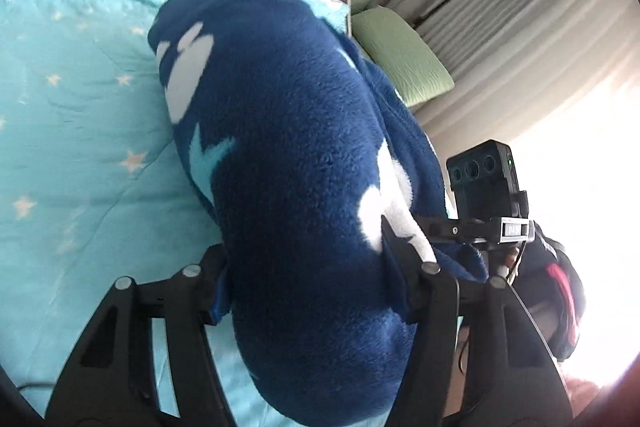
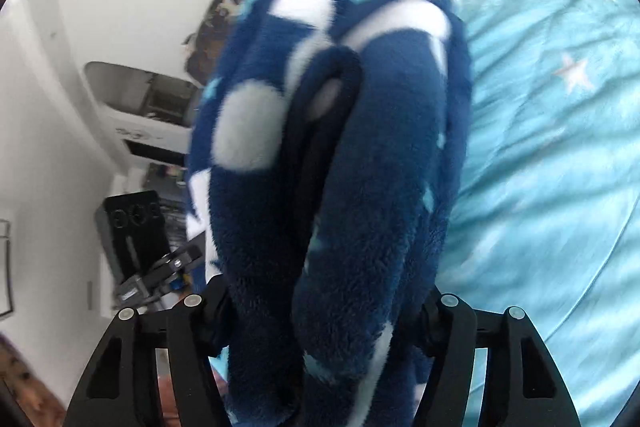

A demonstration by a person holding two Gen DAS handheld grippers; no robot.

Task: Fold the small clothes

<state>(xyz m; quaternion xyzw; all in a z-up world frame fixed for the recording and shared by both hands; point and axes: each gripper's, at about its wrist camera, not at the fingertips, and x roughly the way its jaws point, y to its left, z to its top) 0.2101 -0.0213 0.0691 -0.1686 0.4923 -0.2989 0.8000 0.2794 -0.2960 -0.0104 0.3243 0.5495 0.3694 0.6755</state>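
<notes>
A dark blue fleece garment (image 1: 288,147) with white and light blue shapes hangs bunched between both grippers, lifted above the bed. My left gripper (image 1: 308,279) is shut on one thick fold of it. My right gripper (image 2: 324,303) is shut on another part of the same garment (image 2: 360,167), which fills the middle of the right wrist view. The right gripper also shows in the left wrist view (image 1: 484,211) at the right, close by. The left gripper's body shows at the left of the right wrist view (image 2: 136,227). Both sets of fingertips are buried in fleece.
A turquoise quilt with white stars (image 1: 72,99) covers the bed below, also seen in the right wrist view (image 2: 552,131). Green pillows (image 1: 400,55) and grey curtains (image 1: 500,7) lie beyond the bed. A white wall and appliance (image 2: 132,107) are at the left.
</notes>
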